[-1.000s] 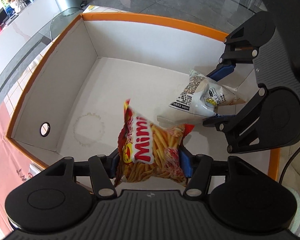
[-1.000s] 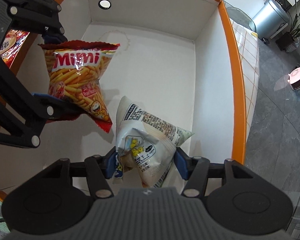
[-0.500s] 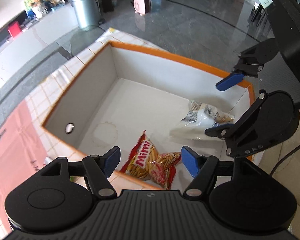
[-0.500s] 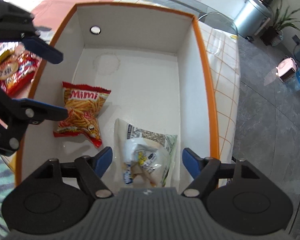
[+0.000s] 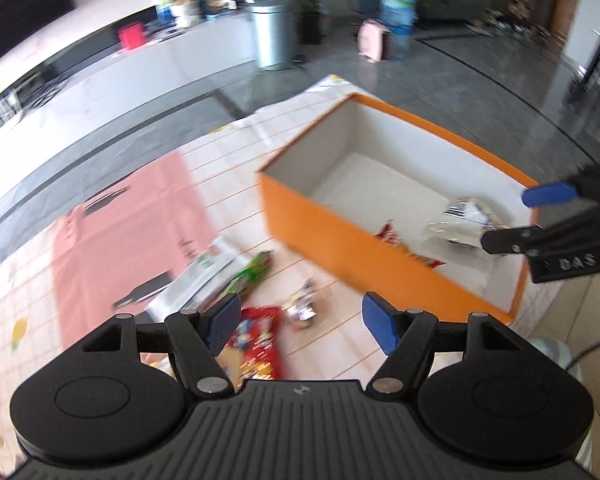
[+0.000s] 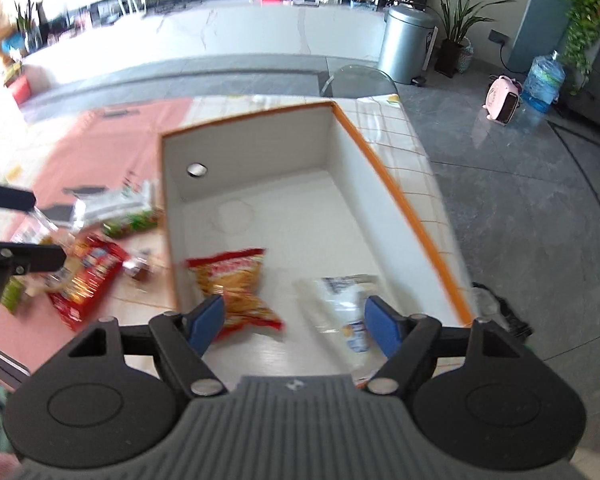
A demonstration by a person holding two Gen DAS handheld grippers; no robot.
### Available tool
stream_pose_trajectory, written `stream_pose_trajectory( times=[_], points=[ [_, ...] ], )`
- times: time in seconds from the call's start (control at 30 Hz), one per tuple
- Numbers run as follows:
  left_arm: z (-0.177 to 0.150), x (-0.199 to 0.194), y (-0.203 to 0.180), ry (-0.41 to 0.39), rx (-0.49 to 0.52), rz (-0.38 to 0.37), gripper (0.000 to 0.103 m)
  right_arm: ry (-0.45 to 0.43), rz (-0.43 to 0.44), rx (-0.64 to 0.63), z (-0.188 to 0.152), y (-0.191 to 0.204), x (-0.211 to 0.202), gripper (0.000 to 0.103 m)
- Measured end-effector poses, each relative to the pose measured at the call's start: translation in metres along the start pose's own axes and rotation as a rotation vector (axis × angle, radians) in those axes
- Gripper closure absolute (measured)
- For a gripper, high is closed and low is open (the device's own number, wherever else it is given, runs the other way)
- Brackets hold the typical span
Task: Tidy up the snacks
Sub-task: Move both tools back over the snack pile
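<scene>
The orange box (image 6: 400, 196) with white inside holds two bags. The red Mimi fries bag (image 6: 236, 284) lies near its left wall and the white bag (image 6: 340, 300) beside it on the right. My right gripper (image 6: 294, 322) hovers above both bags, open and empty. My left gripper (image 5: 302, 324) is open and empty too, above loose snacks outside the box: a red packet (image 5: 256, 344), a green packet (image 5: 252, 274) and a small foil packet (image 5: 304, 308). The left wrist view shows the orange box (image 5: 320, 216) and my right gripper (image 5: 506, 219) over the white bag (image 5: 460, 220).
A pink mat (image 5: 128, 220) lies on the checked tablecloth (image 5: 236, 168) left of the box. A white packet (image 5: 196, 280) rests by the green one. Off the table stand a metal bin (image 6: 406, 46), a water bottle (image 6: 542, 80) and a pink heater (image 6: 502, 100).
Both grippers opened and let go of their bags, which now lie on the box floor. Both rose and drew back; the left one swung over the loose snacks beside the box.
</scene>
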State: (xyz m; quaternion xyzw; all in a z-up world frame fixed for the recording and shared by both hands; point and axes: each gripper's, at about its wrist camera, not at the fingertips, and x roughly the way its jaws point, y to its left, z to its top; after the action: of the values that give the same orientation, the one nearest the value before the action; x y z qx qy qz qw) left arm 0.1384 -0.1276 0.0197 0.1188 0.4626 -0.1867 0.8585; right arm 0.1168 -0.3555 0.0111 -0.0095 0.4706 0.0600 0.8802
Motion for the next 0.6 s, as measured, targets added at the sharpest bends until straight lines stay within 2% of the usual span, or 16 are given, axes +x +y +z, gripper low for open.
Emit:
stream_pose_trajectory(
  times=[0.2, 0.37, 0.5, 0.6],
  points=[
    [-0.034, -0.026, 0.051, -0.014, -0.103, 0.090, 0.021, -0.108, 0.060, 0.023, -0.019, 0.064, -0.014, 0.029],
    [-0.071, -0.035, 0.091, -0.027, -0.228, 0.106, 0.021, -0.122, 0.118, 0.084, -0.038, 0.109, -0.005, 0.029],
    [-0.096, -0.036, 0.103, -0.050, -0.240, 0.149, 0.021, -0.127, 0.110, 0.108, -0.051, 0.143, 0.008, 0.029],
    [-0.109, -0.029, 0.108, -0.044, -0.247, 0.150, 0.021, -0.119, 0.114, 0.121, -0.058, 0.161, 0.016, 0.029]
  ],
)
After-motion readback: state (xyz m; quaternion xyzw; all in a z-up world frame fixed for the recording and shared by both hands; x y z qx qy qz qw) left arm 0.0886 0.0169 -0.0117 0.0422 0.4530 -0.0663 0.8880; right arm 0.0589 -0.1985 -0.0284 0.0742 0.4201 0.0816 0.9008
